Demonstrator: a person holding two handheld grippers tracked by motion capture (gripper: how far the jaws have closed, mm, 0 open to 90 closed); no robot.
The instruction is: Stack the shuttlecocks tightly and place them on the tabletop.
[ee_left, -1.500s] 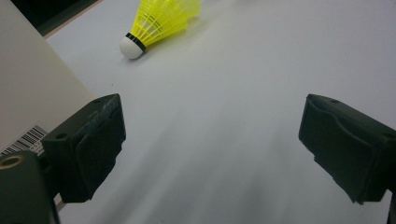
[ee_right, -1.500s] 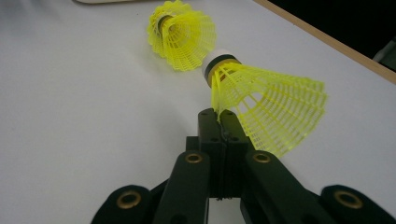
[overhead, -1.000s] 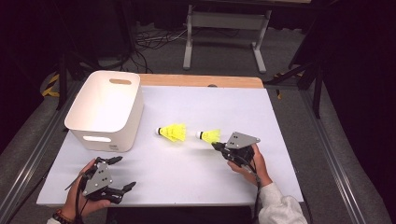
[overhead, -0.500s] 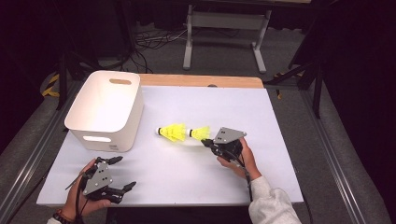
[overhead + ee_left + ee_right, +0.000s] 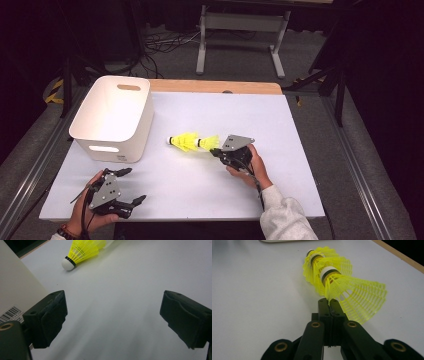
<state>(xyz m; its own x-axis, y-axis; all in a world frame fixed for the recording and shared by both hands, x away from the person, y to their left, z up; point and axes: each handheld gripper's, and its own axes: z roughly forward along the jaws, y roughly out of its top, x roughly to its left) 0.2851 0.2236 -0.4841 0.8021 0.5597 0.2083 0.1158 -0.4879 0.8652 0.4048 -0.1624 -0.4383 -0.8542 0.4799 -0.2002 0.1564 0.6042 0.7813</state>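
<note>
At mid-table, the second shuttlecock [image 5: 209,142] is clamped by its skirt in the right gripper [image 5: 216,151], its long axis level, cork pushed into the first shuttlecock [image 5: 182,141], both pointing toward the bin [image 5: 114,117]; the left gripper [image 5: 131,186] is held wide apart.

Left gripper [image 5: 125,186] held low at the near-left corner of the bench, gripped by the left hand [image 5: 82,216], jaws spread wide and pointing right and slightly far. Right gripper [image 5: 214,151] out past mid-bench, right hand [image 5: 250,167] wrapped behind it, forearm in a light sleeve [image 5: 282,217] angling in from the near edge, jaws pressed together, pointing left.
</note>
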